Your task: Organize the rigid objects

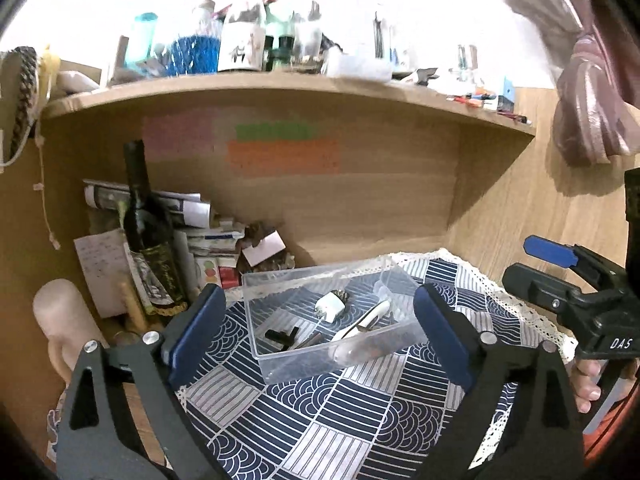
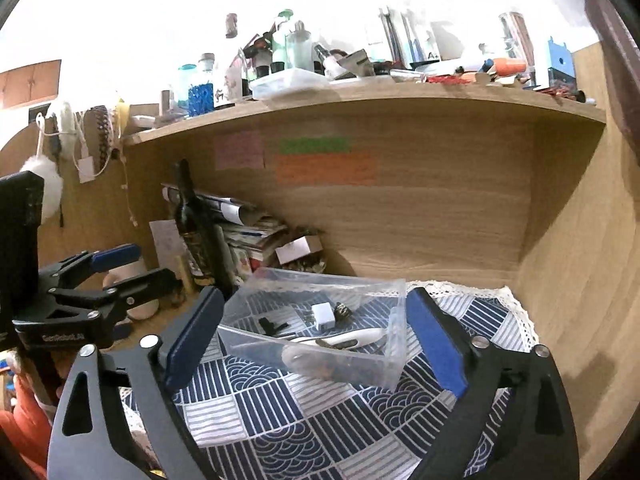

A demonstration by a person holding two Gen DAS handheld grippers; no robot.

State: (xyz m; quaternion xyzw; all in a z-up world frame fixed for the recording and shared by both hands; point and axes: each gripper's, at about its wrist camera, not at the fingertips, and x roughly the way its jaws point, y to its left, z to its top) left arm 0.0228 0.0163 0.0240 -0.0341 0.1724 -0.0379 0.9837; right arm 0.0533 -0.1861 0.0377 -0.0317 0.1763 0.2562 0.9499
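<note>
Clear plastic box (image 1: 280, 364), one, open top, sits on the blue-and-white patterned cloth (image 1: 320, 420) near the back of the desk, in front of the wooden back panel (image 1: 360, 200). Inside the box, counted: one white plug adapter (image 1: 331, 306), one small dark patterned lump (image 1: 341, 295) touching the adapter's far side, one black T-shaped piece (image 1: 280, 336), one white elongated tool (image 1: 362, 322) lying diagonally, and one rounded clear-ended item with a brownish body (image 1: 360, 350) against the near wall. Exact identity of the last one unclear through the plastic.

Left gripper (image 1: 316, 336): two blue-padded fingers spread wide apart, nothing between them, held above the cloth just in front of the box. Right gripper (image 2: 316, 340): fingers likewise spread wide, nothing held, framing the same box from the other side. Each gripper shows at the edge of the other's view.

Left of the box: one dark wine bottle (image 1: 148, 232) upright, leaning stack of papers and booklets (image 1: 200, 220) behind it, one pale cylinder (image 1: 60, 312) at far left. Three sticky notes on the back panel: one pink (image 2: 239, 150), one green (image 2: 314, 145), one orange (image 2: 326, 168). Upper shelf (image 1: 280, 88) crowded with bottles and jars, too blurred to count.
</note>
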